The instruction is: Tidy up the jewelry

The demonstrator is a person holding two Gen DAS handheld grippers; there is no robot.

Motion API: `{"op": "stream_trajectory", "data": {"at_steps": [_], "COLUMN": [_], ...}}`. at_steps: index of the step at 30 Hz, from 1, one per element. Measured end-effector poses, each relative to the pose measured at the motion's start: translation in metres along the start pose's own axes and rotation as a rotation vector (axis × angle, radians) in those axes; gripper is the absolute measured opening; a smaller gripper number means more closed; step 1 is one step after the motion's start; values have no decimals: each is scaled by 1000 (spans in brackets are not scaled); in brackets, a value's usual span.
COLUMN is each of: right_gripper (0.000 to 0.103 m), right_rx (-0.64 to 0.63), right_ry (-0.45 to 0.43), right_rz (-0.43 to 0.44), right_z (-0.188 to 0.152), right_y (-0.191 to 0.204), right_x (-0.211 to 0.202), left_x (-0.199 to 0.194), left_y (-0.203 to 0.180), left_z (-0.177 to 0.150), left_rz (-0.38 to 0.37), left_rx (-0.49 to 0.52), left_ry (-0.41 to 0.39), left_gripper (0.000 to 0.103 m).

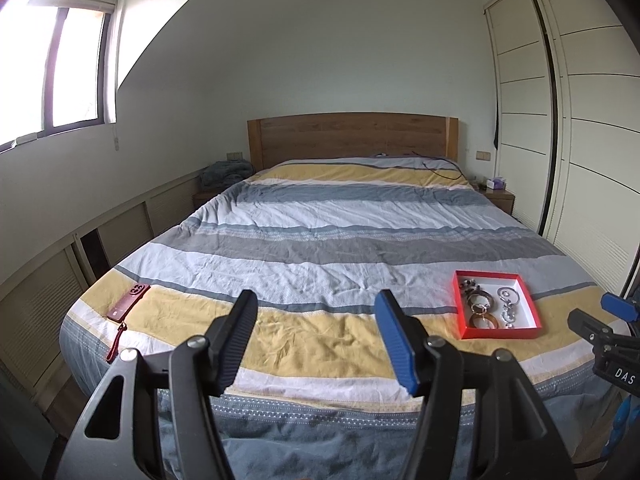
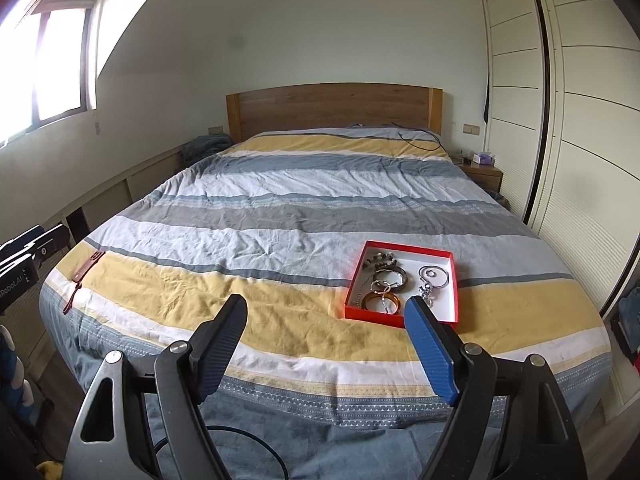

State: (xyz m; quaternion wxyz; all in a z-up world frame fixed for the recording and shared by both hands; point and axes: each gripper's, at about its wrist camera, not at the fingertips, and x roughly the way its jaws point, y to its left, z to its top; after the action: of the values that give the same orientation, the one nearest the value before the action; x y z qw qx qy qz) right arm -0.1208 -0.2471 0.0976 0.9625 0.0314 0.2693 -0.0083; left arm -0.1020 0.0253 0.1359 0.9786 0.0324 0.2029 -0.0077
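Striped bed point(image 2: 304, 200): red tray point(image 2: 400, 317) of jewelry near foot; red phone point(image 1: 129, 302) far left of tray.

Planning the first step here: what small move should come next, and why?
Probably ease the open right gripper forward to the red tray: the bangles lie tangled inside it, it sits just ahead, and both grippers are empty.

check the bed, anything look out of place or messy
The jewelry sits heaped and overlapping inside the red tray, bangles, rings and chains tangled together. A red phone lies at the bed's left edge, its strap hanging over. Nothing looks spilled or broken.
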Motion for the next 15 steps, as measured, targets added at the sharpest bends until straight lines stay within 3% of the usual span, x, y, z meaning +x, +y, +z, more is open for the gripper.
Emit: {"op": "stream_trajectory", "data": {"at_steps": [6,15], "right_gripper": [82,98], "right_rx": [10,30], "right_ry": [2,3], "right_rz": [-34,-77], "right_z": [-5,-9], "right_y": [-5,-13], "right_x": [1,2], "left_x": [1,7], "left_y": [1,0], "left_z": [-2,-7], "left_rz": [5,0], "left_rx": [-4,2], "left_ry": [3,25], "left_gripper": [59,65]}}
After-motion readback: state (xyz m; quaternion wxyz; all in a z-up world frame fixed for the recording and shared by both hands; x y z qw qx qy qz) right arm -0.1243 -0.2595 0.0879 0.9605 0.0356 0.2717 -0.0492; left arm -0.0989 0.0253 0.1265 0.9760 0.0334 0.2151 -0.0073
